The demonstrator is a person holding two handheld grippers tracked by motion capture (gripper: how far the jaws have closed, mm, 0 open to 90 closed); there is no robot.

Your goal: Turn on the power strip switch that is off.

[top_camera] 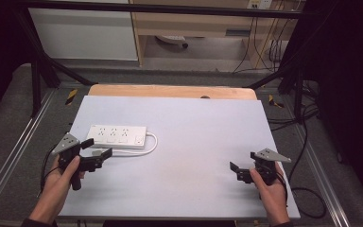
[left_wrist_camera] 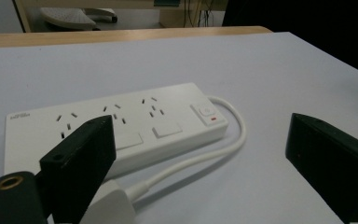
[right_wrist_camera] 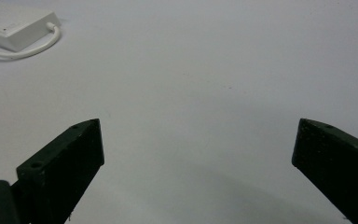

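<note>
Power strip (top_camera: pixel 117 136) lies flat on the left part of the white table (top_camera: pixel 194 142). Left gripper (top_camera: pixel 98 150) sits just beside it, jaws wide apart over the white plug (left_wrist_camera: pixel 109 205) and cord (left_wrist_camera: pixel 223 144). Right gripper (top_camera: pixel 236 169) is far off, spread wide, holding nothing.

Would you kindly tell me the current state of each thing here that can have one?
White plastic power strip: lying flat, sockets up and empty, nothing plugged in.
White cord: looped beside the strip, its plug loose on the table between the left jaws.
Left gripper: open, near the cord.
Right gripper: open, over bare white table.
</note>
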